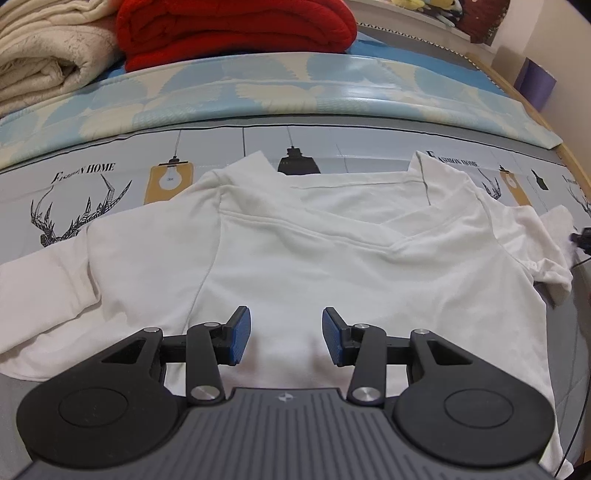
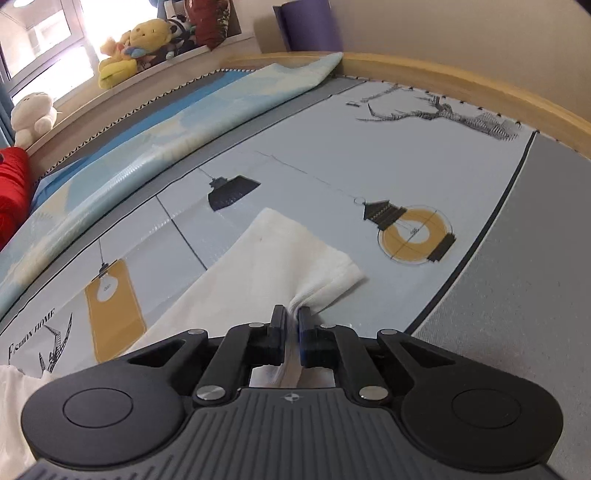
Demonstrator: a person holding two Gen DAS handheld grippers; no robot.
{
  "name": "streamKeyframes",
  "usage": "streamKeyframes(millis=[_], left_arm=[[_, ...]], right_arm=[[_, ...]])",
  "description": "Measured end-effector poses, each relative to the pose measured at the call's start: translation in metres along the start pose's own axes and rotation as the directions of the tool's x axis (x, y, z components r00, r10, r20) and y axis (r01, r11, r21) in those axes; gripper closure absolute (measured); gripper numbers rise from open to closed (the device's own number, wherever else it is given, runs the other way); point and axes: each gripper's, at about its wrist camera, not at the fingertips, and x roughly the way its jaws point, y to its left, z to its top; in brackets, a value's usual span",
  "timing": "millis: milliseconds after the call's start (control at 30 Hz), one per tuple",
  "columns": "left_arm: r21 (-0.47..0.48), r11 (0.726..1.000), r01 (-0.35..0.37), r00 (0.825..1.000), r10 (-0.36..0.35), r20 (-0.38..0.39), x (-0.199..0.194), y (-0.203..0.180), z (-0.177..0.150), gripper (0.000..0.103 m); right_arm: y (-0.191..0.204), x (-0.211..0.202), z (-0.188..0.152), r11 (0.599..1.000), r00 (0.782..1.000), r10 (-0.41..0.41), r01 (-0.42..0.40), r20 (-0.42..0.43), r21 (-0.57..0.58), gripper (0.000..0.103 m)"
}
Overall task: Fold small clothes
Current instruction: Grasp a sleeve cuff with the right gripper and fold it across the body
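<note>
A small white long-sleeved shirt lies spread on the printed bed sheet, with its bottom hem folded up over the middle. My left gripper is open and empty, hovering just above the shirt's near edge. My right gripper is shut on the cuff end of the shirt's sleeve, which stretches away from the fingers and rests on the sheet. The right gripper shows as a dark speck at the sleeve's end at the right edge of the left wrist view.
A folded red blanket and a cream blanket sit at the back left. A blue-and-cream folded quilt runs along the far side. A wooden bed rail borders the right. Plush toys line the window sill.
</note>
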Motion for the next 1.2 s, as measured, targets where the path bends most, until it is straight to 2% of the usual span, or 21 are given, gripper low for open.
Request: streamKeyframes(millis=[100, 167, 200, 333, 467, 533, 600, 633, 700, 800, 833, 867, 900, 933, 1033, 1067, 1100, 1167, 1200], left_arm=[[-0.003, 1.000, -0.001, 1.000, 0.001, -0.001, 0.000, 0.002, 0.002, 0.055], [0.000, 1.000, 0.005, 1.000, -0.005, -0.001, -0.001, 0.003, 0.001, 0.055], [0.005, 1.000, 0.010, 1.000, -0.010, -0.005, -0.001, 0.004, 0.000, 0.055], [0.005, 1.000, 0.014, 0.999, -0.013, -0.034, 0.000, 0.012, -0.006, 0.055], [-0.028, 1.000, -0.010, 0.999, 0.009, -0.039, -0.002, 0.032, -0.011, 0.055], [-0.048, 0.998, -0.032, 0.999, 0.030, -0.030, -0.006, 0.047, -0.012, 0.055], [-0.096, 0.993, -0.065, 0.998, 0.065, -0.006, -0.012, 0.071, -0.010, 0.055], [-0.131, 0.988, -0.082, 0.996, 0.084, 0.007, -0.015, 0.086, -0.008, 0.055], [-0.203, 0.974, -0.103, 0.992, 0.116, 0.050, -0.022, 0.118, -0.004, 0.055], [-0.257, 0.960, -0.110, 0.986, 0.138, 0.090, -0.021, 0.151, 0.001, 0.055], [-0.269, 0.956, -0.117, 0.985, 0.146, 0.090, -0.017, 0.160, 0.002, 0.055], [-0.281, 0.952, -0.124, 0.984, 0.154, 0.089, -0.011, 0.170, 0.004, 0.055], [-0.287, 0.949, -0.129, 0.983, 0.160, 0.088, -0.006, 0.176, 0.005, 0.055], [-0.295, 0.946, -0.134, 0.982, 0.166, 0.086, 0.002, 0.183, 0.006, 0.055], [-0.296, 0.946, -0.135, 0.985, 0.160, 0.062, 0.025, 0.191, 0.006, 0.050], [-0.285, 0.948, -0.140, 0.986, 0.161, 0.052, 0.034, 0.191, 0.006, 0.047], [-0.268, 0.952, -0.151, 0.985, 0.167, 0.039, 0.042, 0.188, 0.004, 0.045], [-0.218, 0.958, -0.185, 0.981, 0.193, 0.013, 0.054, 0.183, 0.002, 0.044], [-0.195, 0.958, -0.209, 0.977, 0.213, -0.001, 0.059, 0.183, 0.001, 0.044]], right_arm=[[-0.027, -0.018, 0.017, 0.988, 0.988, -0.122, 0.112, 0.093, 0.107, 0.098], [-0.061, -0.023, 0.026, 0.954, 0.967, -0.234, 0.208, 0.100, 0.217, 0.097], [-0.074, -0.023, 0.027, 0.941, 0.962, -0.259, 0.230, 0.087, 0.249, 0.097], [-0.107, -0.020, 0.024, 0.921, 0.968, -0.250, 0.237, 0.004, 0.309, 0.092], [-0.098, -0.034, 0.028, 0.928, 0.961, -0.269, 0.242, 0.063, 0.282, 0.092], [-0.097, -0.035, 0.027, 0.916, 0.948, -0.317, 0.299, 0.026, 0.268, 0.093], [-0.104, -0.033, 0.018, 0.894, 0.930, -0.365, 0.362, -0.039, 0.265, 0.101], [-0.109, -0.033, 0.012, 0.884, 0.925, -0.375, 0.378, -0.065, 0.275, 0.101], [-0.115, -0.032, 0.009, 0.882, 0.930, -0.363, 0.362, -0.056, 0.302, 0.102], [-0.114, -0.036, 0.012, 0.913, 0.975, -0.223, 0.212, -0.010, 0.348, 0.097], [-0.113, -0.036, 0.012, 0.922, 0.984, -0.180, 0.171, -0.006, 0.346, 0.092], [-0.109, -0.034, 0.012, 0.928, 0.987, -0.162, 0.158, -0.017, 0.336, 0.069], [-0.107, -0.030, 0.012, 0.931, 0.986, -0.164, 0.168, -0.040, 0.323, 0.037], [-0.104, -0.027, 0.010, 0.936, 0.984, -0.171, 0.177, -0.048, 0.306, 0.031], [-0.094, -0.024, 0.010, 0.944, 0.972, -0.234, 0.236, -0.040, 0.231, 0.040], [-0.094, -0.024, 0.010, 0.940, 0.967, -0.252, 0.254, -0.036, 0.229, 0.054], [-0.095, -0.024, 0.011, 0.936, 0.962, -0.270, 0.270, -0.034, 0.226, 0.076], [-0.100, -0.021, 0.012, 0.932, 0.957, -0.287, 0.287, -0.033, 0.223, 0.099], [-0.102, -0.021, 0.012, 0.930, 0.956, -0.292, 0.290, -0.025, 0.226, 0.100]])
